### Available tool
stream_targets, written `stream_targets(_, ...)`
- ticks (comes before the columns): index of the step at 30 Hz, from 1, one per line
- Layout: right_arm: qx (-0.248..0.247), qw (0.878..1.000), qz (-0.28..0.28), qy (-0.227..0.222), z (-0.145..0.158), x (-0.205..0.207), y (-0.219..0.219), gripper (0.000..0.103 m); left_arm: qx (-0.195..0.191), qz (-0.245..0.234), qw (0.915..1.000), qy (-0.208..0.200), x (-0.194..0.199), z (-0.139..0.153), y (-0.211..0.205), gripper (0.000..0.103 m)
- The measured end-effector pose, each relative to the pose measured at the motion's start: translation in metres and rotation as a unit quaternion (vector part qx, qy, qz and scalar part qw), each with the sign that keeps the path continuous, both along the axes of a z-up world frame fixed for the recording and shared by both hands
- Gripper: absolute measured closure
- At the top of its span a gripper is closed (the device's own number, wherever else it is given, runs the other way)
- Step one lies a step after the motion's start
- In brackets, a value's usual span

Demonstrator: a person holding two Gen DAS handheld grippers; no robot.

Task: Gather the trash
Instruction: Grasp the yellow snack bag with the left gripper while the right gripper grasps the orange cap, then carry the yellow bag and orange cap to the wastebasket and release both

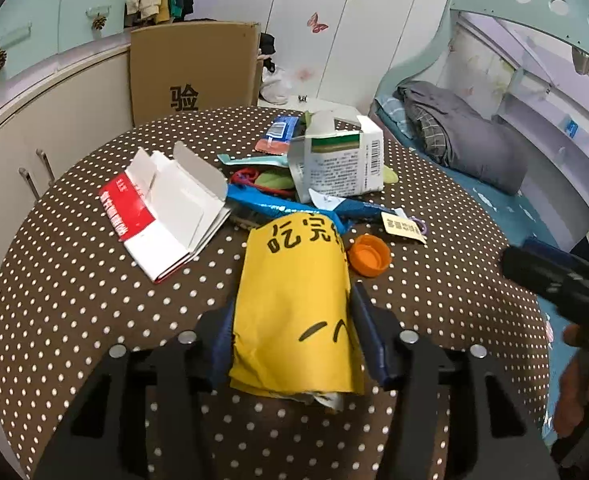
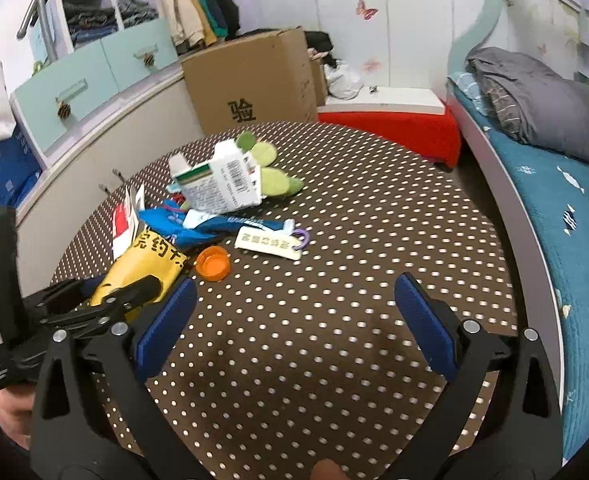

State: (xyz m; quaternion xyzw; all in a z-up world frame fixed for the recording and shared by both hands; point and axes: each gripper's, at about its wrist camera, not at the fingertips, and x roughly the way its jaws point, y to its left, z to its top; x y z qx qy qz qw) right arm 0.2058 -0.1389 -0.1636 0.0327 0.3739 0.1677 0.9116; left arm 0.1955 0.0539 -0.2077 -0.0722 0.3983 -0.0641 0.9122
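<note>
Left wrist view: left gripper [image 1: 292,332] pads clamp the yellow paper bag [image 1: 294,300]; lift straight, avoid dragging the orange cap [image 1: 369,255]. Right gripper [image 2: 296,320] wide open, empty.

Cardboard box [image 1: 194,68] behind the bench: one black character, 验, low on its front face; same character shows in the right wrist view. Yellow bag [image 1: 294,300]: black characters 吃完 near its far end in the left wrist view, upside down; the right wrist view shows 完约 plus more characters I can't make out. White carton [image 1: 342,164]: barcode on one side, panels of fine print too small to read. Red-and-white box [image 1: 162,212]: white print on the red band, illegible. Cream tag [image 2: 268,243]: green characters, blurred.
</note>
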Motion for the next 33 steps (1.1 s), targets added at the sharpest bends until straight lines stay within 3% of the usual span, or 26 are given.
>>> stream_targets(3,-0.009,1.0,0.025,0.01,-0.009,0.007,0.02,0.008,0.001,0.009,1.0,-0.003,-0.008,0.002,0.005,0.051)
stream_targets(4,-0.013,0.999,0.036,0.013,-0.012,0.01,0.029,0.012,0.0,0.012,0.9999,-0.003,-0.009,0.002,0.007,0.051)
stream_targets(6,-0.017,0.998,0.049,0.022,-0.017,0.016,0.042,0.028,0.0,0.022,0.9997,-0.008,-0.014,0.003,0.012,0.051)
stream_targets(11,-0.031,0.996,0.074,0.031,-0.029,0.029,0.072,0.039,-0.003,0.036,0.9993,-0.011,-0.02,0.005,0.022,0.051)
stream_targets(13,-0.036,0.995,0.081,0.035,-0.032,0.033,0.081,0.05,-0.005,0.041,0.9991,-0.01,-0.021,0.004,0.027,0.051)
stream_targets(14,-0.039,0.995,0.087,0.039,-0.035,0.036,0.086,0.064,-0.007,0.042,0.999,-0.01,-0.021,0.004,0.028,0.051)
stream_targets(15,-0.044,0.994,0.089,0.036,-0.036,0.035,0.089,0.07,-0.008,0.044,0.999,-0.009,-0.022,0.004,0.03,0.051)
stream_targets(17,-0.051,0.994,0.095,0.03,-0.035,0.034,0.092,0.074,-0.009,0.044,0.9989,-0.01,-0.023,0.004,0.031,0.051)
stream_targets(25,-0.03,0.995,0.095,0.016,-0.023,0.015,0.072,0.074,-0.019,0.039,0.9989,-0.019,-0.026,0.01,0.029,0.051)
stream_targets(33,0.022,0.997,0.071,-0.033,0.019,-0.008,0.019,0.074,-0.023,0.017,0.998,-0.056,-0.029,0.037,0.006,0.051)
